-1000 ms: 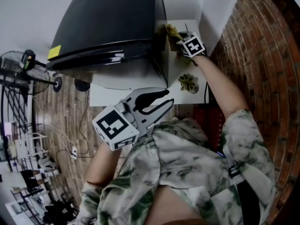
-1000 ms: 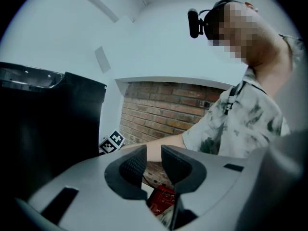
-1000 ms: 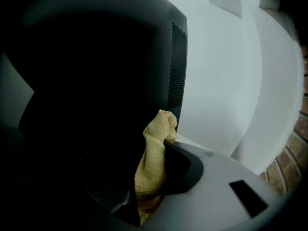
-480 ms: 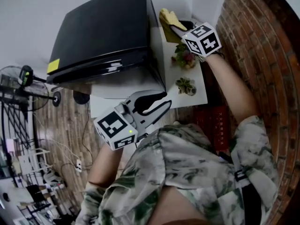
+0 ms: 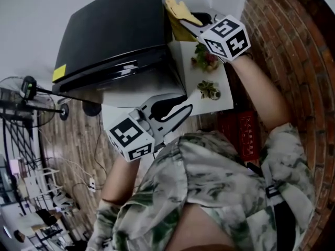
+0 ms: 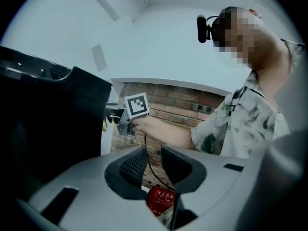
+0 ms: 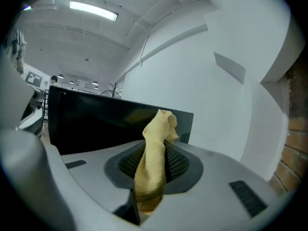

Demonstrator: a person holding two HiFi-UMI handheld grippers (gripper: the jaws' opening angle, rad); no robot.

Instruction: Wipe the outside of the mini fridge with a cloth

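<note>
Right claw (image 5: 184, 22) is pinching a crumpled yellow cloth (image 5: 179, 10) at the glossy black mini fridge (image 5: 115, 30).

In the right gripper view, the claw's pads are pressing together on the cloth (image 7: 155, 148), whose loose end is sticking up in front of the fridge's (image 7: 96, 124) top edge; whether it is touching the fridge is unclear. The left claw (image 5: 184, 106) is hovering low in front of the person's patterned shirt (image 5: 220, 187), jaws standing slightly apart with nothing between them. Two small potted plants (image 5: 208, 90) are sitting on the white table (image 5: 189, 80) beside the fridge, near the brick wall (image 5: 282, 46).
</note>
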